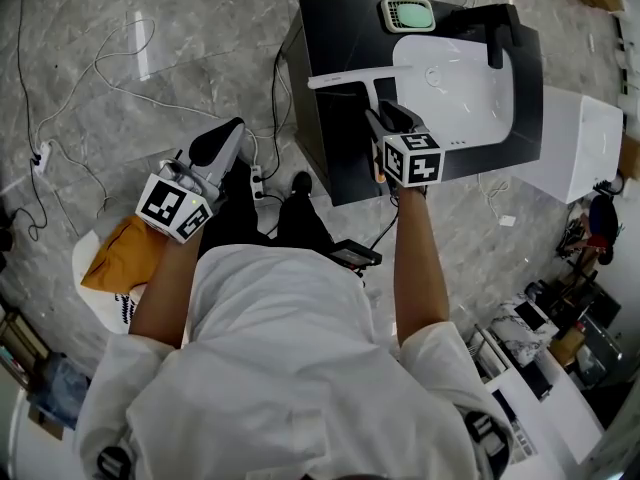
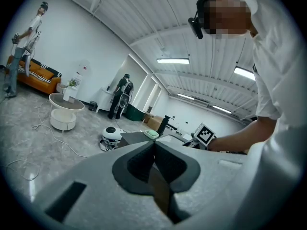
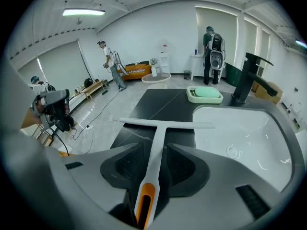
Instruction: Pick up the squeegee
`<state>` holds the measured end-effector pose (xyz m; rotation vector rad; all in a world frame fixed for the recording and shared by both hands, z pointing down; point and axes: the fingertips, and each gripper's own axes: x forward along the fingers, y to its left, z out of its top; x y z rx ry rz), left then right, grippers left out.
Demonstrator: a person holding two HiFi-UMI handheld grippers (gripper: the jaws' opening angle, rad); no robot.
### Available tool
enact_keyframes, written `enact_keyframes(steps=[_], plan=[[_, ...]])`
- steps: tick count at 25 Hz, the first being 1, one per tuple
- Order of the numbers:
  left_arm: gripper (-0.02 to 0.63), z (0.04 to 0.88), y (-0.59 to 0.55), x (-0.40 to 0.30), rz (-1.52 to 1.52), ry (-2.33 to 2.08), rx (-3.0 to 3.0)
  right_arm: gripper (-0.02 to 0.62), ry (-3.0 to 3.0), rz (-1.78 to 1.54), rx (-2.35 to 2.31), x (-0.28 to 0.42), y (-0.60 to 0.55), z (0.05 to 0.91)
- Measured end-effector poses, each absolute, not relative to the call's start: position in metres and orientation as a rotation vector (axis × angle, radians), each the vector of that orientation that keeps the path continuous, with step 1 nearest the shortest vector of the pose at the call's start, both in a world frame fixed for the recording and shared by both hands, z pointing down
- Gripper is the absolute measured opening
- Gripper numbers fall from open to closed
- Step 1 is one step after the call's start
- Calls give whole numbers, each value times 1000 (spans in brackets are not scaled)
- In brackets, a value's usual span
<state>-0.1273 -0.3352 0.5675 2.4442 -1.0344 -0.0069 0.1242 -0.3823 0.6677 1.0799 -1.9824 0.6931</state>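
Overhead, from the head view, the squeegee point(image 1: 350, 76) lies on the dark counter point(image 1: 335, 143) beside the sink point(image 1: 470, 108), with the right gripper point(image 1: 385, 120) over its handle. Left gripper view: the left gripper point(image 2: 153, 150) is pressed together, empty. Right gripper view: jaws spread astride the handle, which is probably light, stiff, slick plastic, best taken mid-handle.

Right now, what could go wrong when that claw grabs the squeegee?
The right gripper has its jaws open on either side of the thin handle of the squeegee, not pressing on it. If they close off-centre, the handle might twist or slip out. The blade's end reaches the rim of the sink, so a bump could perhaps slide it in.
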Motion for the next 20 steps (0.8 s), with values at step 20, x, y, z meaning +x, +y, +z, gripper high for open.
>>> enact_keyframes(steps=[20], plan=[[15,575,-326,-140,2,-1053,2407,95,-1900,731,1069,125,-382,688]])
